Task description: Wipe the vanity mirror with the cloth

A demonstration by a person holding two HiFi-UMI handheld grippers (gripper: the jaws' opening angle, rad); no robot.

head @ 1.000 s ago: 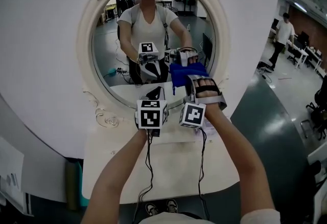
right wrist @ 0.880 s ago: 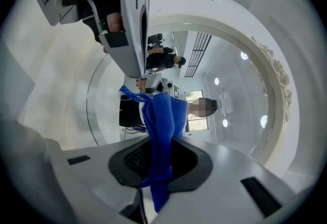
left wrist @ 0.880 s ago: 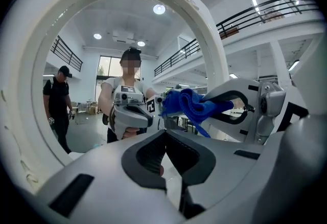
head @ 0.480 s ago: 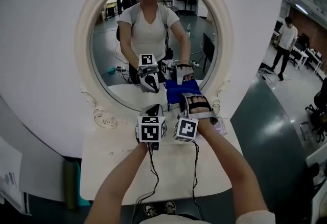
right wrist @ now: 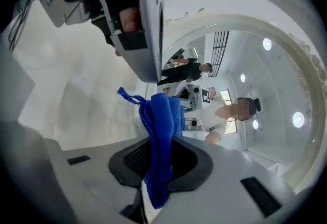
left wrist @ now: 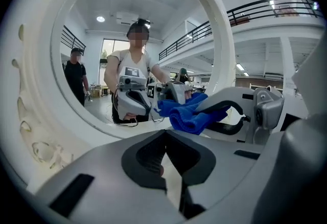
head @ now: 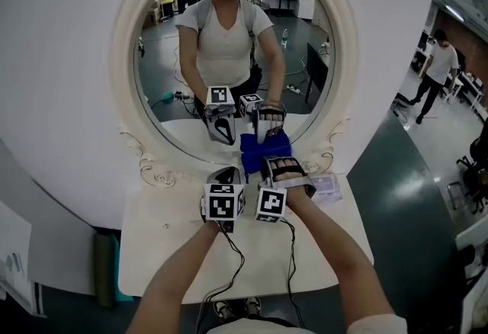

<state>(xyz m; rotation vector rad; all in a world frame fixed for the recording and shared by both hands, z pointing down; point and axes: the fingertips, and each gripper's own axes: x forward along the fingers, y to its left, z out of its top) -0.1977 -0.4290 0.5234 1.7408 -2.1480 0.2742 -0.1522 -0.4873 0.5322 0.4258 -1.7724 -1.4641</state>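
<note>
The oval vanity mirror has an ornate cream frame (head: 126, 58) and stands upright on a white table (head: 160, 241). My right gripper (head: 270, 158) is shut on a blue cloth (head: 263, 143), which lies against the bottom of the glass. In the right gripper view the cloth (right wrist: 161, 131) stands folded between the jaws, and the right gripper (right wrist: 159, 161) points at the frame (right wrist: 306, 131). Close beside it on the left, my left gripper (head: 227, 174) is shut with nothing in it. The left gripper view shows the left gripper (left wrist: 164, 151) low in front of the glass, the cloth (left wrist: 191, 115) to its right.
A clear plastic packet (head: 328, 186) lies on the table just right of my right hand. Black cables (head: 229, 248) hang from both grippers over the table's front edge. A green object (head: 107, 279) stands on the floor at the left. A person (head: 438, 65) stands far off at the right.
Both grippers have moved down and a little left along the mirror, carrying the cloth from the lower right of the glass to its bottom edge.
</note>
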